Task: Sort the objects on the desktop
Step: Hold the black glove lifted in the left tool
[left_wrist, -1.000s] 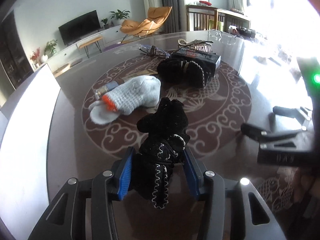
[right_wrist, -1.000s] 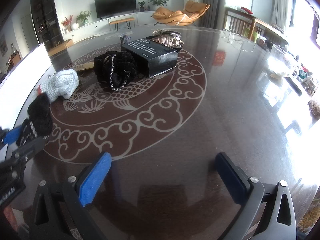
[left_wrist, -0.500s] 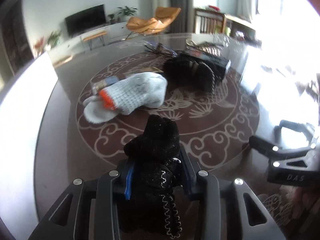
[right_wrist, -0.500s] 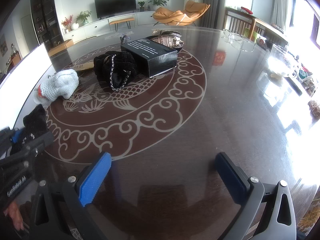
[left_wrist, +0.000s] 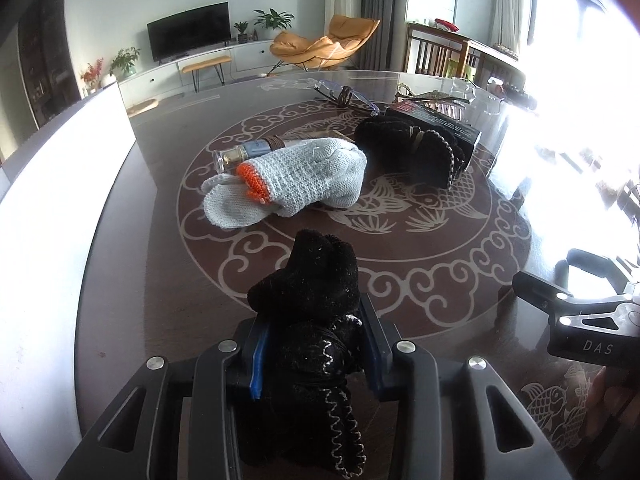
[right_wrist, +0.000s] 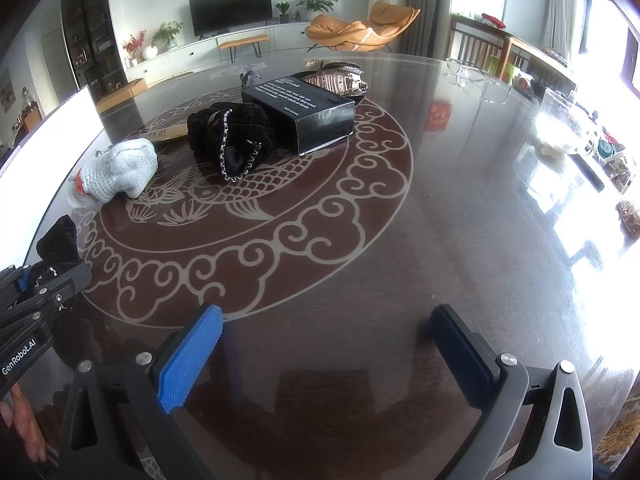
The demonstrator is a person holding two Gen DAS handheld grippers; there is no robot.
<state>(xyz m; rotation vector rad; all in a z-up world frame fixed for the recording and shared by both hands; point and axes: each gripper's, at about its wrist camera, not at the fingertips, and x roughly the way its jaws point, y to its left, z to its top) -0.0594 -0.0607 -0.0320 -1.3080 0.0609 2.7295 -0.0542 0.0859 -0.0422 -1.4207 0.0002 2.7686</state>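
My left gripper (left_wrist: pixel 312 344) is shut on a black glove (left_wrist: pixel 312 300) with white zigzag stitching, held near the table's front left; it also shows in the right wrist view (right_wrist: pixel 56 248). Ahead lie a grey knitted glove (left_wrist: pixel 296 182) with an orange cuff, a second black glove (left_wrist: pixel 416 148), a black box (left_wrist: pixel 436 122) and a small glass bottle (left_wrist: pixel 244 154). My right gripper (right_wrist: pixel 324 344) is open and empty above bare table at the front.
The round dark table (right_wrist: pixel 400 260) has a pale fish pattern. Clear glasses (left_wrist: pixel 346 94) and a shiny hair clip (right_wrist: pixel 336 76) lie at the back. A white panel (left_wrist: pixel 52 184) stands along the left edge. Bright glare covers the right side.
My left gripper has closed on the black glove and drawn back toward the table's front left with it. The right gripper has not moved.
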